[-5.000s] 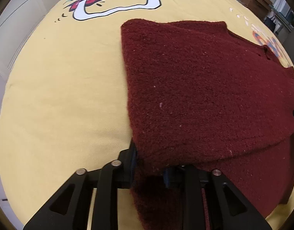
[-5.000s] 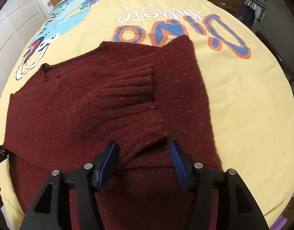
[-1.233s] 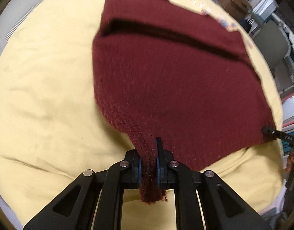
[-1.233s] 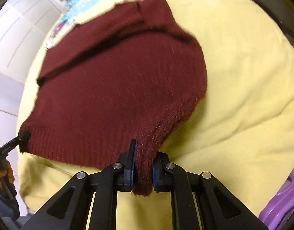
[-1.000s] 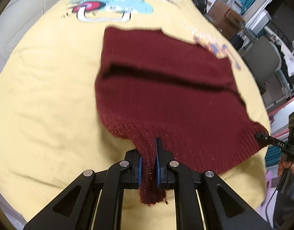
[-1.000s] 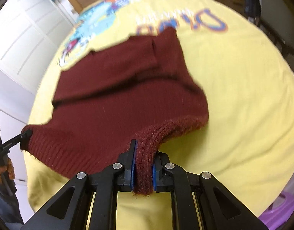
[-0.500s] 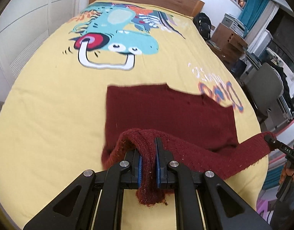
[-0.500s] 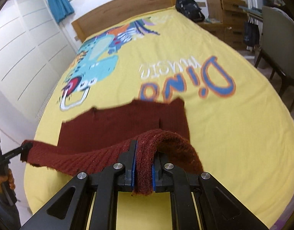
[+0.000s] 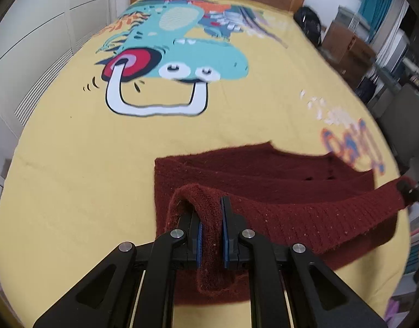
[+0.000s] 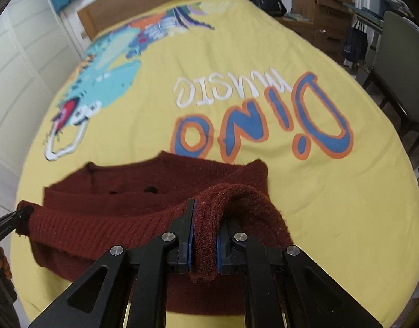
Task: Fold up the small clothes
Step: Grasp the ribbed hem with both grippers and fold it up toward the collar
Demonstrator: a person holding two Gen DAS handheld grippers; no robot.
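A yellow bedspread with a cartoon dinosaur print carries a dark red knit sweater, whose far half lies flat near the bed's foot while its ribbed hem is raised and stretched between the two grippers. The left gripper pinches one hem corner and the right gripper pinches the other, both jaws pressed tight on the knit. The step in hand looks like the bottom-to-top fold; next, both corners likely need carrying forward level and laying onto the far edge before letting go.
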